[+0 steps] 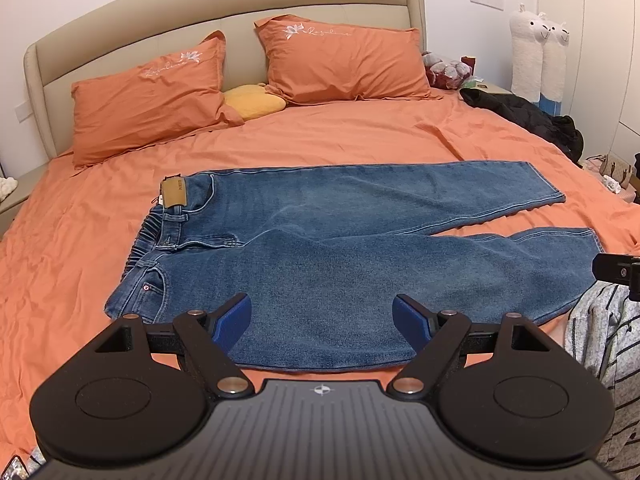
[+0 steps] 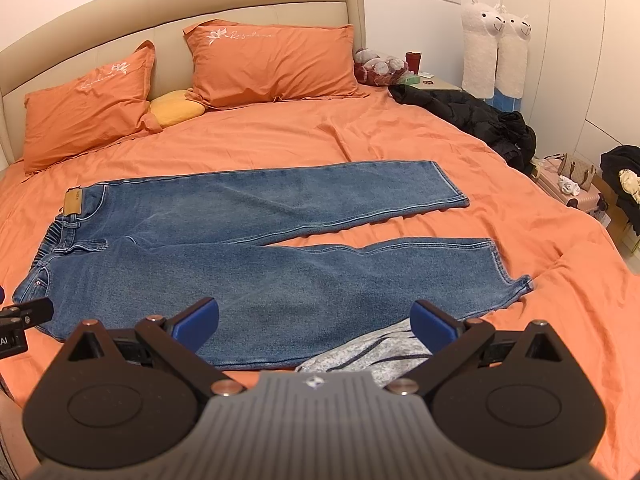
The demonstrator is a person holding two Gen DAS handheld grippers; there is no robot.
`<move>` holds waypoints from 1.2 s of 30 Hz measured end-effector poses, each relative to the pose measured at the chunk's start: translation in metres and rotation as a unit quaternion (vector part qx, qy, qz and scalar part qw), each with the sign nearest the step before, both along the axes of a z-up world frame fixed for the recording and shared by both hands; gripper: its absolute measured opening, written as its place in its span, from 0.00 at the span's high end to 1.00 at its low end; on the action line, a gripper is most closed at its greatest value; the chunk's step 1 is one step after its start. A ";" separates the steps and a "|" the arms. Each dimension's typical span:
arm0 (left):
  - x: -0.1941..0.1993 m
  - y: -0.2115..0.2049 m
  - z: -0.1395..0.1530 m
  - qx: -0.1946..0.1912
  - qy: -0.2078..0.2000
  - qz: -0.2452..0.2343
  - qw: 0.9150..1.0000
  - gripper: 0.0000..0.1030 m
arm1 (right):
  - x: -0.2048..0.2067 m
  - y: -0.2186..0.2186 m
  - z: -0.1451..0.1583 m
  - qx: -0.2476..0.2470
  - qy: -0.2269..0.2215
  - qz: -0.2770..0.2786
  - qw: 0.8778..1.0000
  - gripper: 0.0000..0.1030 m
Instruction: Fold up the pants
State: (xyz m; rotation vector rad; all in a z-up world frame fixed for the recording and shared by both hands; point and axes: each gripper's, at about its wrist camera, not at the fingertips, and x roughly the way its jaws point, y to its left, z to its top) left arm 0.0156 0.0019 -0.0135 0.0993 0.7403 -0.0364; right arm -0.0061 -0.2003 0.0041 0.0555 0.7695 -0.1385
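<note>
Blue jeans (image 1: 328, 248) lie flat on the orange bed, waistband to the left with a tan label (image 1: 174, 194), both legs spread out to the right. They also show in the right wrist view (image 2: 260, 256). My left gripper (image 1: 322, 320) is open and empty, hovering over the near edge of the jeans around the thigh. My right gripper (image 2: 314, 322) is open and empty, over the near leg, with its fingers apart. A part of the other gripper shows at each view's side edge.
A grey striped garment (image 2: 372, 354) lies at the bed's near edge beside the jeans. Two orange pillows (image 1: 340, 64) and a yellow cushion (image 1: 252, 100) sit at the headboard. A black jacket (image 2: 472, 116) lies at the far right of the bed. Plush alpacas (image 2: 496, 48) stand by the wall.
</note>
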 end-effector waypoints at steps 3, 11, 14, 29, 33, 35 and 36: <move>0.000 0.000 0.000 0.000 0.000 0.001 1.000 0.09 | 0.000 0.000 0.000 0.000 0.000 0.000 1.000 0.05; 0.000 0.002 0.001 0.001 -0.001 0.000 1.000 0.09 | 0.000 0.000 -0.001 0.000 0.000 0.001 1.000 0.05; 0.000 0.002 0.001 0.000 -0.001 0.000 1.000 0.09 | 0.000 0.002 0.000 -0.001 -0.001 0.003 1.000 0.05; -0.002 0.011 0.007 0.005 0.000 0.000 1.000 0.09 | 0.004 0.002 0.002 -0.001 0.002 0.008 1.000 0.05; 0.001 0.016 0.012 0.019 0.002 -0.019 1.000 0.09 | 0.008 -0.005 0.000 0.014 0.008 0.020 1.000 0.05; 0.005 0.014 0.015 0.035 0.002 -0.034 0.999 0.09 | 0.013 -0.013 0.000 0.027 0.006 0.032 0.999 0.05; 0.007 0.016 0.017 0.045 -0.001 -0.041 0.998 0.09 | 0.016 -0.018 0.001 0.031 0.001 0.038 0.999 0.05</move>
